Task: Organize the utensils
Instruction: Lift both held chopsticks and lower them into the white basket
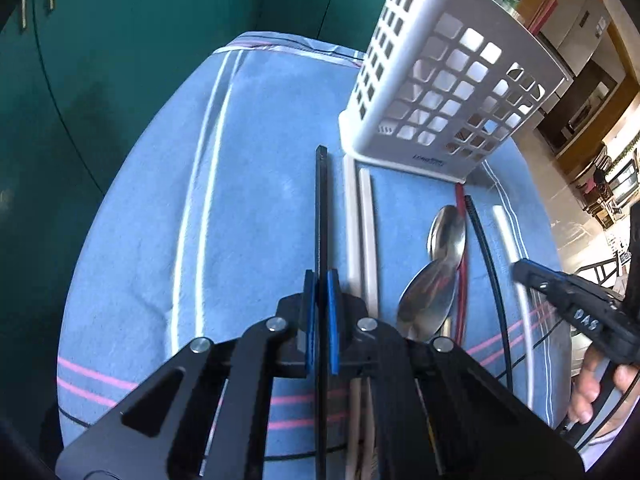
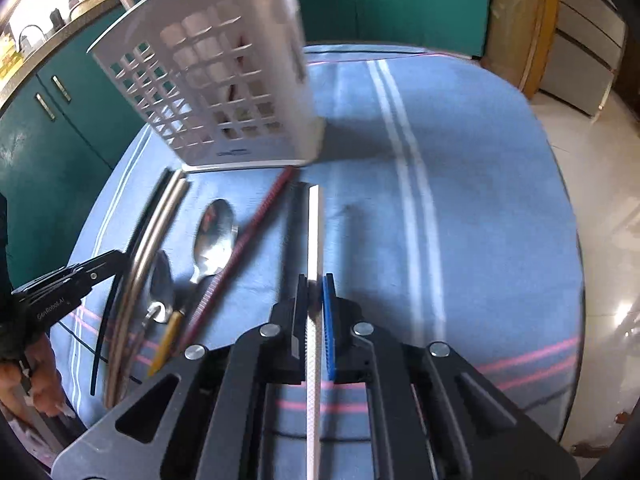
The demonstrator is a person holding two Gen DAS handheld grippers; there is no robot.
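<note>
My left gripper (image 1: 321,276) is shut on a long black stick (image 1: 321,200) that points toward the white slotted utensil basket (image 1: 440,80). My right gripper (image 2: 316,280) is shut on a white textured stick (image 2: 314,232), aimed at the same basket (image 2: 224,92). On the blue cloth between them lie two metal spoons (image 1: 446,232) (image 2: 214,236), a red stick (image 2: 248,240), two pale tubes (image 1: 360,220) (image 2: 148,248) and a thin black straw (image 1: 490,264). In the right wrist view the left gripper (image 2: 120,258) shows at the left edge.
The striped blue tablecloth (image 2: 460,200) covers a round table. Green cabinets (image 1: 120,60) stand behind it. A yellow-handled piece (image 2: 168,340) lies by the spoons. A person's hand (image 1: 592,392) holds the right gripper at the table's edge. Tiled floor (image 2: 592,200) lies to the right.
</note>
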